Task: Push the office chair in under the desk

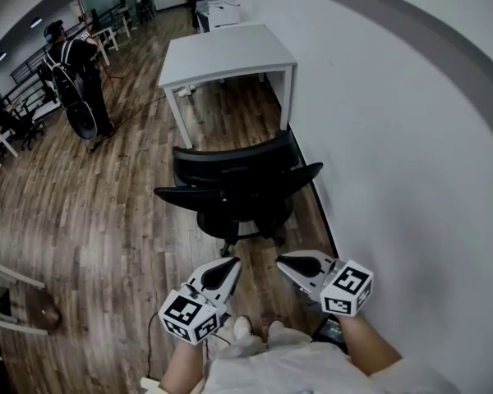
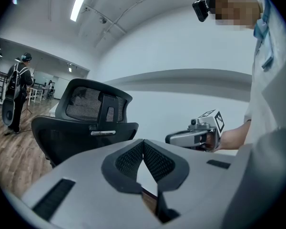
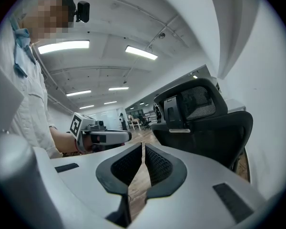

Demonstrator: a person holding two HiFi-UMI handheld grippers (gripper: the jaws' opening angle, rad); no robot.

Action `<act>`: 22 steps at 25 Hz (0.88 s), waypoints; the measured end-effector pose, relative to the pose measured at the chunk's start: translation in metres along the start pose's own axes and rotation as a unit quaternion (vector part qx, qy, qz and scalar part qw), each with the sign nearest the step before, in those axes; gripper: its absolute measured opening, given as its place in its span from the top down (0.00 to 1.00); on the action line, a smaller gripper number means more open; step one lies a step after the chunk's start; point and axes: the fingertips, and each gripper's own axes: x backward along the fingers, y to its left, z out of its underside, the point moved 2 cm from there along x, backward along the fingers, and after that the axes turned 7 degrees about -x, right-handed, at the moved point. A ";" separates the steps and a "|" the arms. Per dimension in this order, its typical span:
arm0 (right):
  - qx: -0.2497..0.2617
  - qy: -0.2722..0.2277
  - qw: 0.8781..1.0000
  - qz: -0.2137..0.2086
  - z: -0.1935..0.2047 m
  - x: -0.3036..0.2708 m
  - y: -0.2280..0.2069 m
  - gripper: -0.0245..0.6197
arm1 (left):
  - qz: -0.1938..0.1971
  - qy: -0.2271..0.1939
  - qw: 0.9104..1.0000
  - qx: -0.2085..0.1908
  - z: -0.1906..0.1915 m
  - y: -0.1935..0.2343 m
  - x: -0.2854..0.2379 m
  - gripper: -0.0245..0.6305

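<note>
Nearest the person, the left tool (image 1: 227, 268) and the right tool (image 1: 292, 263) both have their jaws pressed together on nothing. They are held side by side, just short of the office chair (image 1: 234, 187) and not touching it. Such narrow closed tips could well slip off or poke into the mesh back. A shove off the chair's middle would likely spin the seat or send its castors veering into the wall (image 1: 394, 138) close on the right. Farther on, an outspread armrest might catch a leg of the white surface (image 1: 230, 54), which stands apart beyond the chair on the wooden floor (image 1: 90, 212). The chair is black, with its back turned to the person. It has a curved mesh backrest with a headrest, and a star base on castors.
</note>
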 end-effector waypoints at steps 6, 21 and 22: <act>-0.011 0.007 1.000 -0.017 0.007 0.008 0.001 0.90 | 0.007 0.010 1.000 0.006 0.006 -0.009 -0.002 0.96; -0.021 0.032 0.998 -0.043 0.018 0.014 -0.007 0.90 | -0.002 0.035 0.999 0.011 0.027 -0.019 0.006 0.96; -0.020 0.032 0.998 -0.044 0.018 0.011 -0.008 0.90 | -0.001 0.032 0.999 0.010 0.027 -0.015 0.005 0.96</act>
